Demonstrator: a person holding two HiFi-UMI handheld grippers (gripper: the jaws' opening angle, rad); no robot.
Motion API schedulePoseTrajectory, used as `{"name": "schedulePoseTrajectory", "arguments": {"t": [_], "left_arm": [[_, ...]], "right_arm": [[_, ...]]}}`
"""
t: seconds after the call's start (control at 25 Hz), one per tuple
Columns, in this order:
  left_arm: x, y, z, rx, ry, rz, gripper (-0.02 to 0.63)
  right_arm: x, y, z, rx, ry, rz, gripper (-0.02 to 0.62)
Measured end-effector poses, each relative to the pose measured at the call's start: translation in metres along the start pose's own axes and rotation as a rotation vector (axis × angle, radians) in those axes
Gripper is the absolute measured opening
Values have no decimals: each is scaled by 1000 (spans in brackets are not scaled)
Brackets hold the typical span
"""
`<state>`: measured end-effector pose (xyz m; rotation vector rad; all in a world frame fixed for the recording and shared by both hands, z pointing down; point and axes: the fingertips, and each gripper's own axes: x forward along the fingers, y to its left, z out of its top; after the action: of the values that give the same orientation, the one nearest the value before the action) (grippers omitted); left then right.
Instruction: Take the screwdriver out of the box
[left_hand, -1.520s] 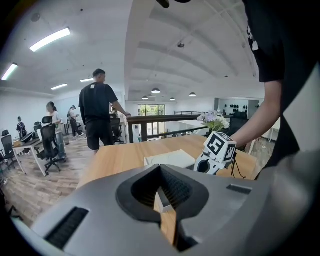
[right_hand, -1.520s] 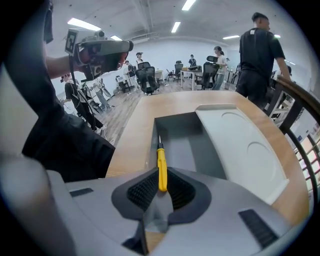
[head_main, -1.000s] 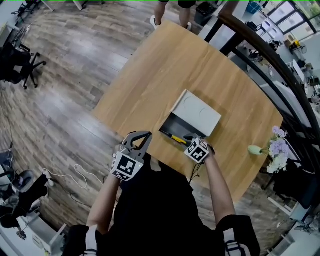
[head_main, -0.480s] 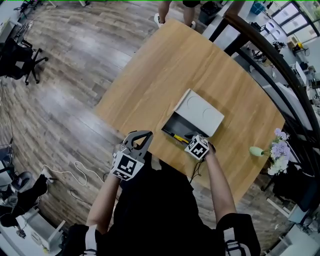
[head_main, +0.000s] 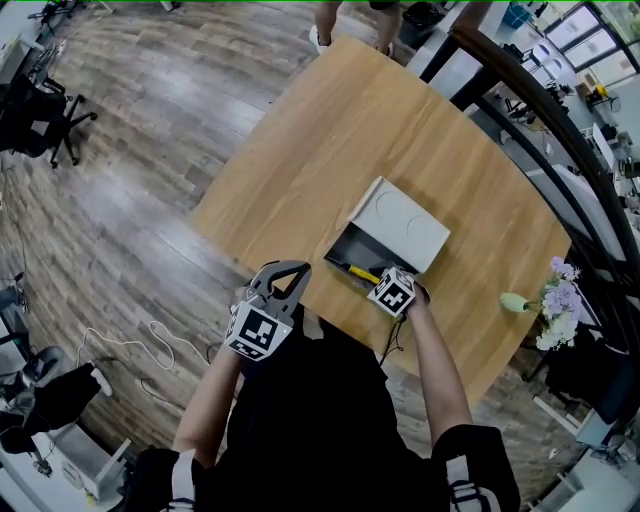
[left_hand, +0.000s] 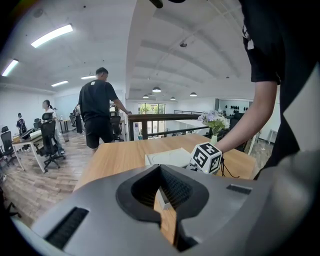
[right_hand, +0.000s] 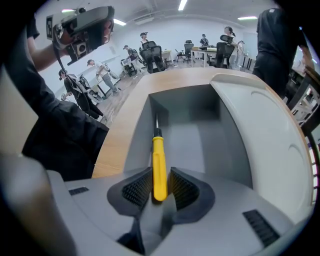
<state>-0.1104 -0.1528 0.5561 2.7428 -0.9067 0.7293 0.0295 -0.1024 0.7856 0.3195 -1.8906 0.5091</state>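
A grey box (head_main: 402, 228) lies on the round wooden table (head_main: 330, 130) with its dark drawer (right_hand: 200, 130) pulled open towards me. The yellow-handled screwdriver (right_hand: 159, 167) lies along the drawer's left side, shaft pointing away. My right gripper (right_hand: 160, 176) is at the drawer's near end, its pads closed on the end of the handle. In the head view the right gripper (head_main: 380, 278) and the screwdriver (head_main: 357, 271) sit at the box's front edge. My left gripper (head_main: 297, 268) hovers over the table's near edge, left of the box, shut and empty; its jaws (left_hand: 160, 168) meet at the tips.
A vase of flowers (head_main: 548, 298) stands at the table's right rim. A black railing (head_main: 560, 140) runs past the far right side. A person (left_hand: 99, 112) stands beyond the table's far edge. Office chairs (head_main: 40, 120) stand on the wood floor to the left.
My right gripper has crept slightly forward at the drawer's front, around the screwdriver handle. The left gripper has stayed in place, shut.
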Motion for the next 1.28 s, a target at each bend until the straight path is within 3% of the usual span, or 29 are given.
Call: {"name": "schedulePoseTrajectory", "arguments": {"t": [0.24, 0.48, 1.28], "left_arm": [[-3, 3, -1, -7, 0, 5, 23], [-1, 0, -2, -9, -3, 2, 21], [3, -21, 16, -22, -54, -8, 21]], "right_arm": [[-1, 0, 1, -8, -2, -19, 120], [0, -3, 1, -43, -6, -91, 92], [-1, -4, 0, -62, -22, -115, 84]]}}
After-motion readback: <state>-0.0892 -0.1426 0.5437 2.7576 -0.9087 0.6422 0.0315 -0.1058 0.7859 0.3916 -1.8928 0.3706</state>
